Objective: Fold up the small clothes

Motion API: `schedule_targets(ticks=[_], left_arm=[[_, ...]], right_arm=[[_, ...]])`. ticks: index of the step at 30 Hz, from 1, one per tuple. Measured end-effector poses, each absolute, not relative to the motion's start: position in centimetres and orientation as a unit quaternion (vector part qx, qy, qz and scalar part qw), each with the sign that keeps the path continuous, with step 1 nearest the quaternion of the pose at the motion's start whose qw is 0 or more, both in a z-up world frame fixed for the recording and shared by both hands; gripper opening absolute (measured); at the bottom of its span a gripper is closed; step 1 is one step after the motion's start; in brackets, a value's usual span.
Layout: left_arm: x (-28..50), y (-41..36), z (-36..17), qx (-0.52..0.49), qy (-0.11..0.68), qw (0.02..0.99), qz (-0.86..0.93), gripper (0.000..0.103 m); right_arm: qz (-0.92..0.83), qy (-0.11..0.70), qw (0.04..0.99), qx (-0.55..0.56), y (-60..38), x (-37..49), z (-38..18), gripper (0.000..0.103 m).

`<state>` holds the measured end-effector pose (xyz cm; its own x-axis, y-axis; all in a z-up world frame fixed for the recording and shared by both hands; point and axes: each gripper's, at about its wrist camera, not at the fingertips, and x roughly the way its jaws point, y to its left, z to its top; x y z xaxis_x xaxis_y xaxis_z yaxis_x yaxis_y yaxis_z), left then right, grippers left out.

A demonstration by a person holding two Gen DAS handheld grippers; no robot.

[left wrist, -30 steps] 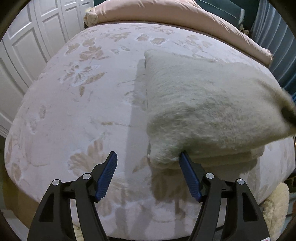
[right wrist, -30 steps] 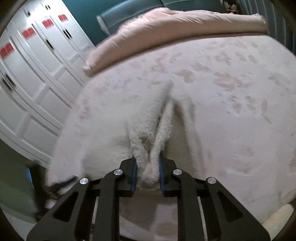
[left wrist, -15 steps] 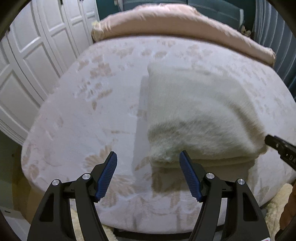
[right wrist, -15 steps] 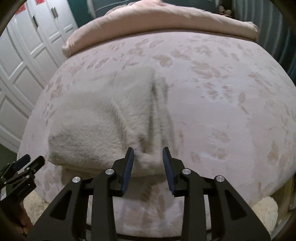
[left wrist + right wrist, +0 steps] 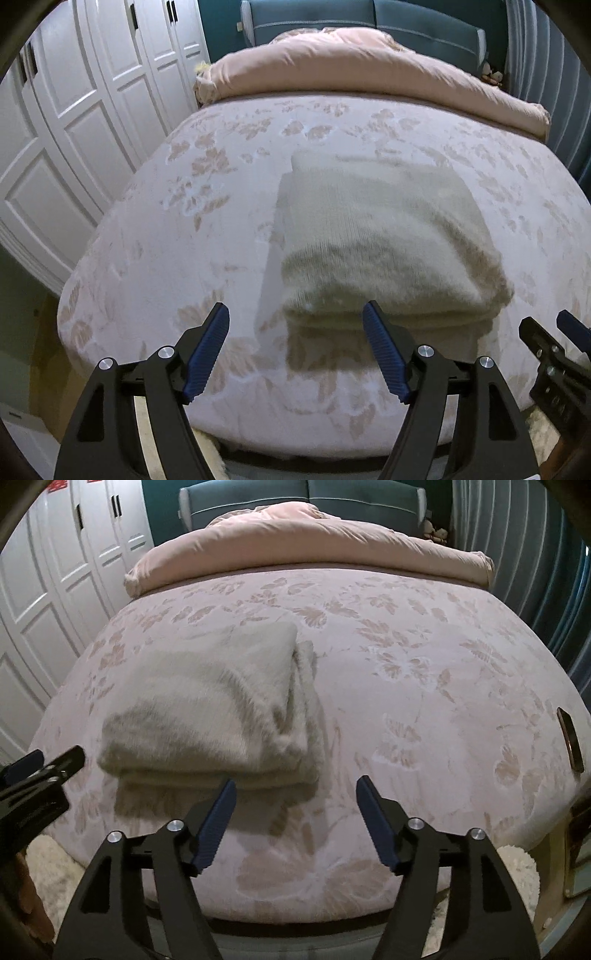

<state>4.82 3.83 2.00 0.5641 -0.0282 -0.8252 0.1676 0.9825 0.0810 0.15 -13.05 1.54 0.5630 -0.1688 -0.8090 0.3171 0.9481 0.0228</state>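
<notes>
A cream fuzzy knit garment (image 5: 380, 240) lies folded in a thick rectangular stack on the bed, near its front edge; it also shows in the right wrist view (image 5: 214, 705). My left gripper (image 5: 295, 325) is open and empty, held just in front of the stack's near left corner, apart from it. My right gripper (image 5: 295, 797) is open and empty, in front of the stack's near right corner. The right gripper also shows at the right edge of the left wrist view (image 5: 554, 354), and the left gripper shows at the left edge of the right wrist view (image 5: 33, 779).
The bed (image 5: 155, 236) has a pale pink floral cover. A rolled pink duvet (image 5: 369, 66) lies across its far end. White wardrobe doors (image 5: 74, 122) stand to the left. A dark phone (image 5: 570, 738) lies at the bed's right edge. A fluffy rug (image 5: 517, 871) lies below.
My right gripper has let go of the garment's edge and opened wide. Both grippers have pulled back from the stack toward the bed's front edge. The garment now lies still, folded.
</notes>
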Motion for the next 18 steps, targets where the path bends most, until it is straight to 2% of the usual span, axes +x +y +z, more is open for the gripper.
schedule_targets(ticks=[5, 7, 18], left_arm=[[3.3, 3.3, -0.2, 0.068, 0.482, 0.872, -0.051, 0.073], [2.9, 2.9, -1.2, 0.071, 0.484, 0.871, -0.050, 0.077], [0.8, 1.0, -5.3, 0.094, 0.494, 0.863, -0.038, 0.081]], right_arm=[[-0.141, 0.446, 0.878, 0.101, -12.8, -1.2, 0.4, 0.077], [-0.144, 0.446, 0.877, 0.103, -12.8, -1.5, -0.3, 0.077], [-0.171, 0.475, 0.859, 0.091, -12.4, -2.7, -4.2, 0.077]])
